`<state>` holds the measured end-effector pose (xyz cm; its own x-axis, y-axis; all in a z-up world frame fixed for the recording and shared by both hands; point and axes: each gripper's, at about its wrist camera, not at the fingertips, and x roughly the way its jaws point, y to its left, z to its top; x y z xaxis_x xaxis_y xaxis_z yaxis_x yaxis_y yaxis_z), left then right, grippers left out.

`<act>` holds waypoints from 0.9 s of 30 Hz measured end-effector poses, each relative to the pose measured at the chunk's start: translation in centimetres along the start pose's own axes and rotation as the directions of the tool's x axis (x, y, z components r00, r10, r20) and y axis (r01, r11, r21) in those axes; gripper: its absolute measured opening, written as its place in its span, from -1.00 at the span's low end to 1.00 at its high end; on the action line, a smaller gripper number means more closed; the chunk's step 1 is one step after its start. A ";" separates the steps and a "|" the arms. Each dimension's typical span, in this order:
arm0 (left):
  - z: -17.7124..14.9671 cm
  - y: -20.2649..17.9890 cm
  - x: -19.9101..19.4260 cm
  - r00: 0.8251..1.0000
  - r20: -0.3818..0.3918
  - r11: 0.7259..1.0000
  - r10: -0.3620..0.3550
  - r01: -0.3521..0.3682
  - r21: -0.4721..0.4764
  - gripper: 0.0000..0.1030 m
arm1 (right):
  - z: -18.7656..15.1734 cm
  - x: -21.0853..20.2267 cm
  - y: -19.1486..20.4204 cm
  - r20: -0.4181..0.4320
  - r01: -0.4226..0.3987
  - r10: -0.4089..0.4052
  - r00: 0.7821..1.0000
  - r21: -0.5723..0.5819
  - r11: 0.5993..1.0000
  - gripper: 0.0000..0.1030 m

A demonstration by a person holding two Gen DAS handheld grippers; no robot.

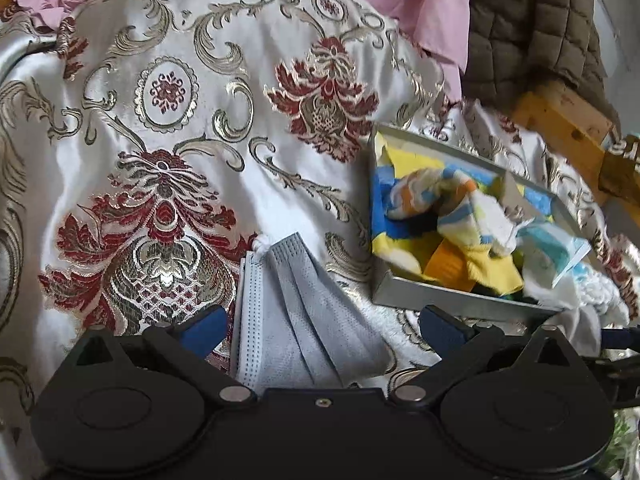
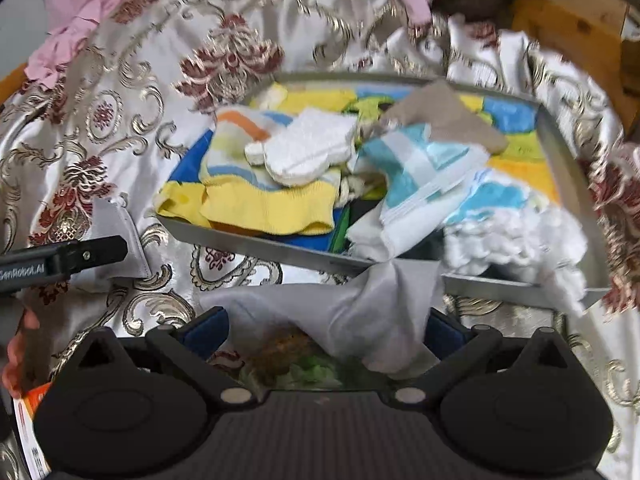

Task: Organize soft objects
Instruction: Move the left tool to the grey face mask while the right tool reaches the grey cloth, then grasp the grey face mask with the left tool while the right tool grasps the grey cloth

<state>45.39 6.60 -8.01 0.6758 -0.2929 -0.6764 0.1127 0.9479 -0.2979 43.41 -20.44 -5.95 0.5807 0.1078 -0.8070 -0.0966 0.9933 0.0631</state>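
A grey face mask (image 1: 292, 312) lies flat on the patterned cloth between the spread fingers of my left gripper (image 1: 324, 326), which is open. A grey metal tray (image 1: 440, 298) to its right holds socks, cloths and a sponge. In the right wrist view my right gripper (image 2: 326, 330) is open just in front of the tray (image 2: 256, 236); a white cloth (image 2: 376, 304) hangs over the tray's near rim between the fingers. The tray holds a yellow striped sock (image 2: 264, 200), a white sponge (image 2: 304, 148) and a blue-white cloth (image 2: 416, 168). The left gripper's finger (image 2: 80, 258) shows at the left over the mask.
A white satin cloth with red and gold flowers (image 1: 168, 120) covers the surface. Pink fabric (image 1: 424, 4) and a brown quilted item (image 1: 536, 36) lie at the back. A wooden block (image 1: 560, 120) stands at the back right.
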 end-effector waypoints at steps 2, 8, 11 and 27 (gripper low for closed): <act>0.0 0.1 0.3 1.000 -0.011 1.000 -0.007 0.007 0.004 0.94 | 0.1 0.6 0.2 -0.016 0.000 0.000 1.000 -0.001 1.000 0.99; 0.0 0.3 0.8 0.999 -0.005 0.999 -0.035 0.035 0.006 0.66 | 1.0 2.0 1.2 -0.041 -0.003 0.001 0.999 -0.037 0.999 0.99; -0.1 0.3 1.1 0.998 -0.014 0.998 -0.056 0.056 0.018 0.44 | 1.2 2.4 1.3 -0.058 -0.038 0.036 0.998 -0.022 0.999 0.96; -1.5 -2.6 2.2 0.971 -0.133 0.967 -0.200 0.217 0.130 -0.22 | 0.4 2.8 4.0 -0.103 -0.075 0.057 0.993 -0.170 0.983 0.58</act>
<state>45.52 3.30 -9.74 0.5366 -0.4903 -0.6867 0.3503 0.8699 -0.3473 44.92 -16.20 -7.71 0.4876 0.1598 -0.8583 -0.2753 0.9611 0.0226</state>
